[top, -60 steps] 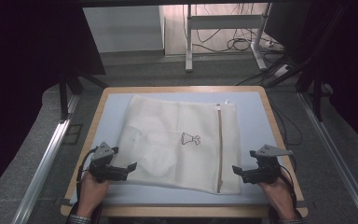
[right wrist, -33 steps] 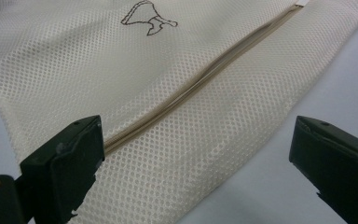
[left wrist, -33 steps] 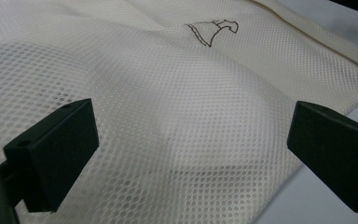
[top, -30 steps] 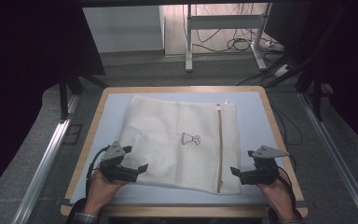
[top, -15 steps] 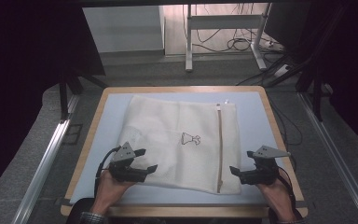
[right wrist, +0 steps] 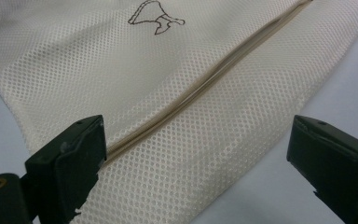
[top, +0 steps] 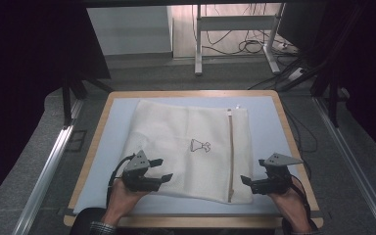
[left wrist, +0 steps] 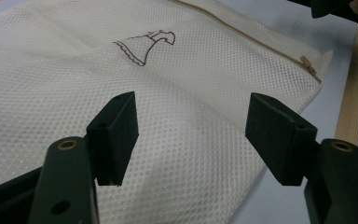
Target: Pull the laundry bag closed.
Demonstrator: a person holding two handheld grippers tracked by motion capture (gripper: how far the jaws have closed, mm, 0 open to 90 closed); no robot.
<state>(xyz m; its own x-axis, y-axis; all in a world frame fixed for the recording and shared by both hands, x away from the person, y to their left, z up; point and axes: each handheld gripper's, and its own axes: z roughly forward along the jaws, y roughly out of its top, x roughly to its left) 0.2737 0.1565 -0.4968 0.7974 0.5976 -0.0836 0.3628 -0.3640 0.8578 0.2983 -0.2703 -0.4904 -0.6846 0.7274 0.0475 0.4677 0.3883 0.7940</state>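
Observation:
A white mesh laundry bag (top: 186,147) lies flat on the pale blue mat, with a small dress drawing (top: 200,145) and a tan zipper (top: 231,156) running down its right side. My left gripper (top: 165,169) hovers over the bag's near left part. Its jaws have just been closing but still stand apart, and in the left gripper view (left wrist: 191,126) the mesh (left wrist: 74,70) lies under them with nothing pinched. My right gripper (top: 250,172) sits at the bag's near right corner. It stands wide open (right wrist: 196,144) just short of the zipper's (right wrist: 214,79) near end.
The mat lies on a table with a wooden rim (top: 293,147). Bare mat (top: 112,127) shows left and right of the bag. Beyond the table are a grey floor, a desk frame (top: 198,44) and cables (top: 249,46).
My left gripper has slid right, from the bag's left edge onto its near left part, and its jaws have narrowed. The right gripper and the bag have not moved.

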